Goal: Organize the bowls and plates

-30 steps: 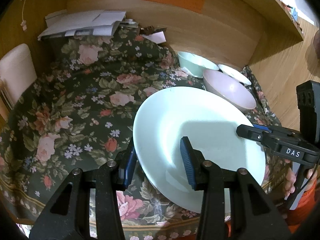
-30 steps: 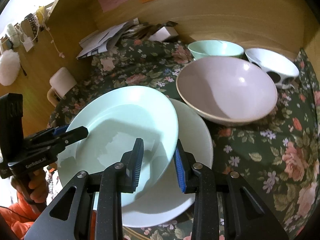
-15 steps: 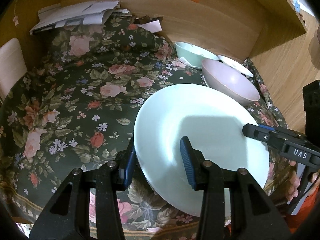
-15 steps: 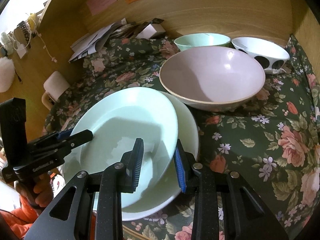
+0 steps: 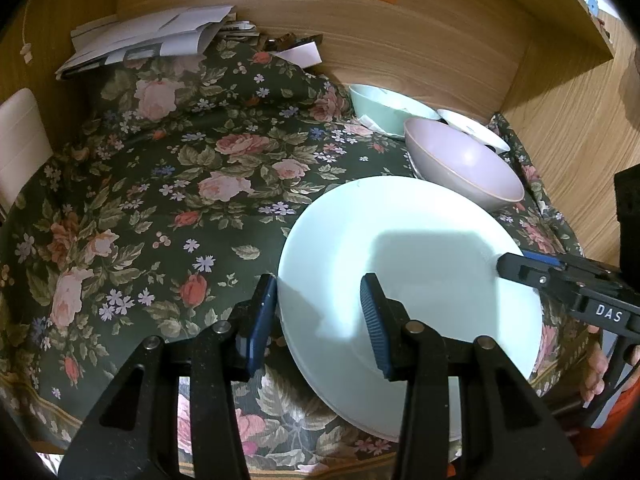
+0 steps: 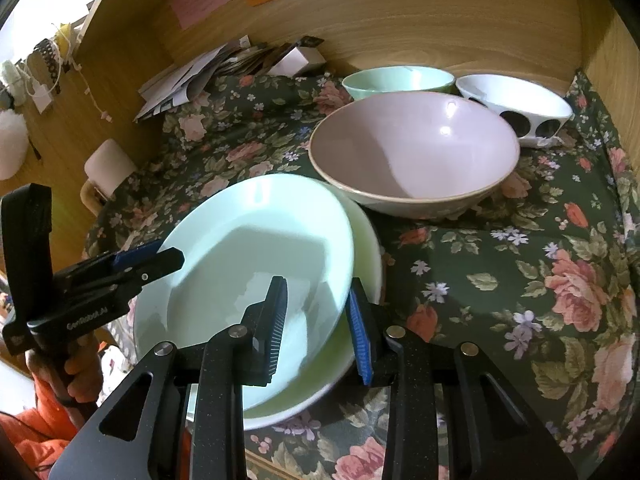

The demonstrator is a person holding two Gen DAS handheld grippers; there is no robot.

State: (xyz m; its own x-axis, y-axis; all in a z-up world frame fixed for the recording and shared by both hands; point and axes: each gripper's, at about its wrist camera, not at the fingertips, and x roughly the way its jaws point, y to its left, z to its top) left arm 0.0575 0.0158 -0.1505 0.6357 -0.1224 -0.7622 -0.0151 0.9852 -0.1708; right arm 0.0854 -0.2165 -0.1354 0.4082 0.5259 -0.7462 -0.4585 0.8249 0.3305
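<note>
Stacking the plates

My left gripper (image 5: 318, 316) and right gripper (image 6: 316, 326) each straddle the top plate's (image 5: 420, 248) rim, pads not visibly pinching; I should lower it level, centred over the bottom plate (image 6: 366, 240).

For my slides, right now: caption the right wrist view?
Both grippers straddle the plate's rim over a second plate, bowls behind.
</note>
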